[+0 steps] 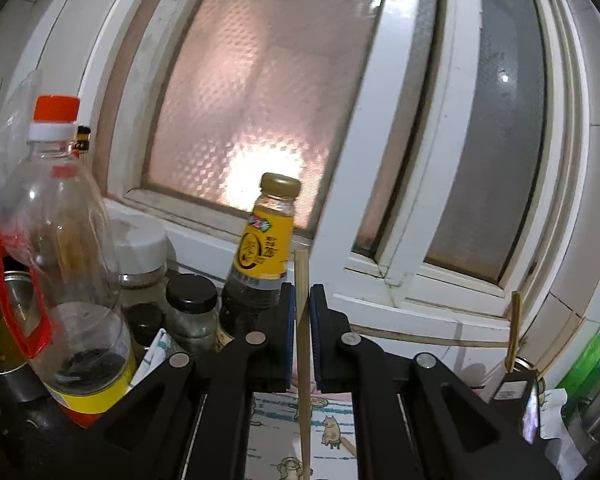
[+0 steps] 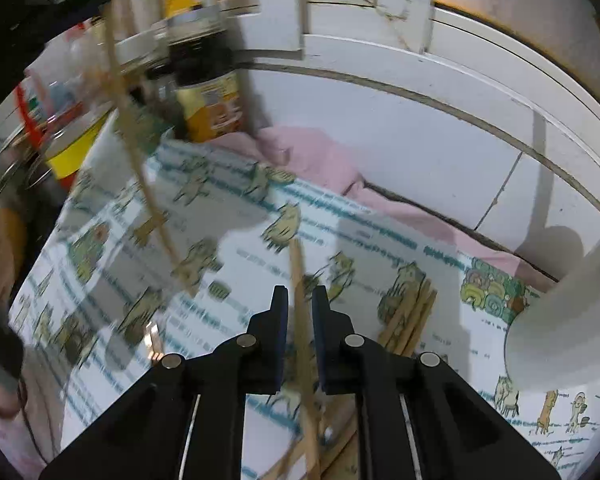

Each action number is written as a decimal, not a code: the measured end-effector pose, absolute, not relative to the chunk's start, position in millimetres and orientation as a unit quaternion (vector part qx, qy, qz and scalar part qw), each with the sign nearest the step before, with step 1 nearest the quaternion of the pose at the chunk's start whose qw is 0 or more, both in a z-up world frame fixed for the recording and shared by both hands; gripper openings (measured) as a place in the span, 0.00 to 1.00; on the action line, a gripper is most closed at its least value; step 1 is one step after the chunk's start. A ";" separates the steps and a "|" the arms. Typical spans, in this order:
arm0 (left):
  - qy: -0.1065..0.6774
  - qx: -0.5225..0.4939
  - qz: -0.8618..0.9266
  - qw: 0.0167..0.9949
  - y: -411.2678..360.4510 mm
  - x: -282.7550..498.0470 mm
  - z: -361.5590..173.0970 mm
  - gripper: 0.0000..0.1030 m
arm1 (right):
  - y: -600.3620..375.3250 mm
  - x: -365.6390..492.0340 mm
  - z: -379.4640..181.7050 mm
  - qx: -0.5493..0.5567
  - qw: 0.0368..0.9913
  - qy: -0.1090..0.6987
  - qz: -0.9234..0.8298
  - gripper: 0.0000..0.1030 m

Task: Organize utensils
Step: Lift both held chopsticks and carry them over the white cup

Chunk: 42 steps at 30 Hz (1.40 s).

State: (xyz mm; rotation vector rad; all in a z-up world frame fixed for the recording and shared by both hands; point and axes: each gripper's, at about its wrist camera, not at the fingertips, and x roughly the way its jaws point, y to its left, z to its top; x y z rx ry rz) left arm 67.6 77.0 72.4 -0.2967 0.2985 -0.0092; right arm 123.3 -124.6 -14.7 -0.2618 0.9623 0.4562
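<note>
- The left tool (image 1: 301, 300) was clenched on one wooden chopstick (image 1: 302, 344), held upright in front of a frosted window (image 1: 260, 92)
- The right tool (image 2: 300, 312) pointed down at the worktop (image 2: 228, 248), which was covered by a cartoon-printed cloth; a second chopstick (image 2: 302, 320) stood between its jaws, and the blur made it hard to say whether the pads pressed it or had let go
- More loose chopsticks (image 2: 410, 320) lay on the cloth just right of that tool, near a white cup (image 2: 564, 328)
- Sauce bottles (image 1: 266, 240) and jars crowded the left side
- The sticks looked light, stiff and smooth, so likely to pivot or slip; a hold near the middle, squarely across the pads, seemed safest
</note>
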 end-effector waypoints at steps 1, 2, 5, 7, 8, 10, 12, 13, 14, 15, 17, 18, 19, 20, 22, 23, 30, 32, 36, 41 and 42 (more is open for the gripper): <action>0.148 -0.152 0.001 0.977 79.4 67.5 72.1 0.06 | -122.8 127.5 -18.2 -0.126 0.852 0.460 0.215 0.13; 0.147 -0.157 0.005 0.977 80.8 67.1 72.3 0.06 | -122.0 131.6 -19.8 -0.126 0.852 0.462 0.211 0.13; 0.144 -0.168 0.003 0.975 86.5 65.5 73.2 0.06 | -119.1 140.2 -25.5 -0.122 0.845 0.471 0.223 0.13; 0.143 -0.171 0.002 0.975 88.4 64.1 73.2 0.06 | -115.0 143.1 -30.3 -0.119 0.838 0.481 0.229 0.13; 0.143 -0.170 0.002 0.975 88.0 63.7 73.4 0.06 | -112.1 143.3 -32.6 -0.125 0.837 0.484 0.224 0.13; 0.139 -0.161 0.006 0.977 85.8 61.5 74.6 0.06 | -106.9 144.7 -36.6 -0.141 0.842 0.480 0.203 0.13; 0.134 -0.154 0.007 0.979 83.0 58.4 76.0 0.06 | -104.9 146.8 -37.8 -0.145 0.846 0.477 0.192 0.13; 0.132 -0.151 0.008 0.980 81.0 57.0 77.0 0.06 | -104.5 146.7 -38.3 -0.146 0.847 0.475 0.190 0.13; 0.126 -0.147 0.014 0.981 78.7 55.1 78.0 0.06 | -103.3 146.7 -39.1 -0.147 0.846 0.475 0.194 0.13; 0.117 -0.143 0.027 0.982 76.7 52.0 79.4 0.06 | -102.1 147.0 -40.6 -0.148 0.843 0.477 0.199 0.13; 0.103 -0.137 0.041 0.984 72.9 47.4 82.4 0.06 | -101.7 147.6 -42.0 -0.145 0.844 0.476 0.201 0.13; 0.101 -0.138 0.039 0.985 73.2 46.1 83.2 0.06 | -103.3 148.0 -41.6 -0.138 0.846 0.473 0.203 0.11; 0.100 -0.141 0.034 0.984 73.7 45.2 84.0 0.06 | -106.4 148.4 -39.7 -0.130 0.848 0.471 0.207 0.08; 0.101 -0.143 0.030 0.984 74.7 45.0 84.5 0.06 | -108.3 150.1 -38.2 -0.124 0.852 0.465 0.209 0.08; 0.103 -0.147 0.025 0.983 75.4 44.7 84.9 0.06 | -120.6 141.3 -18.0 -0.107 0.870 0.431 0.212 0.08; 0.102 -0.147 0.022 0.984 75.1 44.6 85.1 0.06 | -126.6 137.4 -8.8 -0.102 0.876 0.420 0.214 0.08; 0.100 -0.142 0.008 0.985 70.9 41.9 87.3 0.06 | -171.7 63.0 101.7 -0.071 0.957 0.190 0.209 0.08; 0.097 -0.137 0.008 0.986 68.0 40.7 87.8 0.06 | -181.2 48.3 121.0 -0.059 0.965 0.159 0.200 0.08; 0.098 -0.136 0.002 0.986 65.2 41.3 88.2 0.06 | -198.0 26.3 141.6 -0.023 0.972 0.121 0.198 0.08; 0.099 -0.145 -0.011 0.984 66.0 40.1 89.2 0.06 | -216.6 7.5 140.6 -0.002 0.978 0.093 0.187 0.08; 0.099 -0.147 -0.013 0.984 65.8 40.0 89.3 0.06 | -219.6 6.2 139.9 0.003 0.978 0.089 0.188 0.08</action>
